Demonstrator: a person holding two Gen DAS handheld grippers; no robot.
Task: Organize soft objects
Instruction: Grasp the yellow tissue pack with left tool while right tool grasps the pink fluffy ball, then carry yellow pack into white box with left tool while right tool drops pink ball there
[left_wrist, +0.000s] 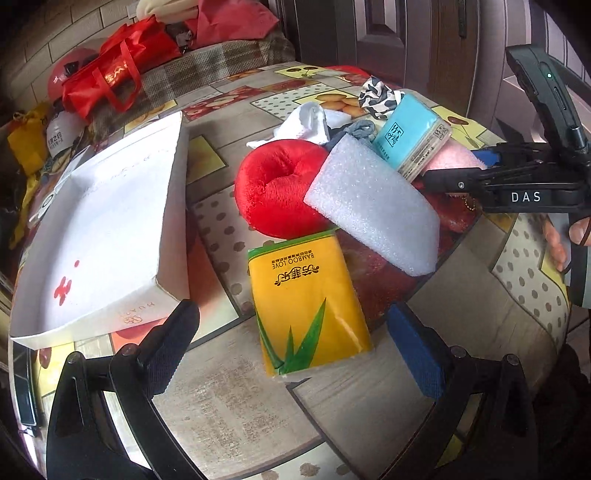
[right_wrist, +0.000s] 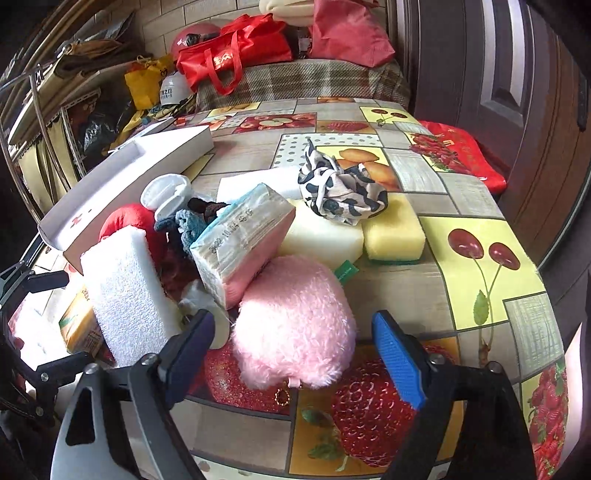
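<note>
We see yellow tissue pack (left_wrist: 308, 308) lying lengthwise toward left tongs (left_wrist: 295, 345), gaping, empty. Right tongs (right_wrist: 295, 354) straddle pink plush (right_wrist: 295, 321), unclamped. White box (left_wrist: 110, 236) empty.

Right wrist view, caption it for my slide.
Open right gripper straddling fluffy pink plush toy beside white foam block.

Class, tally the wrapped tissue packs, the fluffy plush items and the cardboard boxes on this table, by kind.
Tissue packs: 2, yellow pack, blue pack
Plush items: 2, red plush, pink plush
Boxes: 1, white box
Total: 5
</note>
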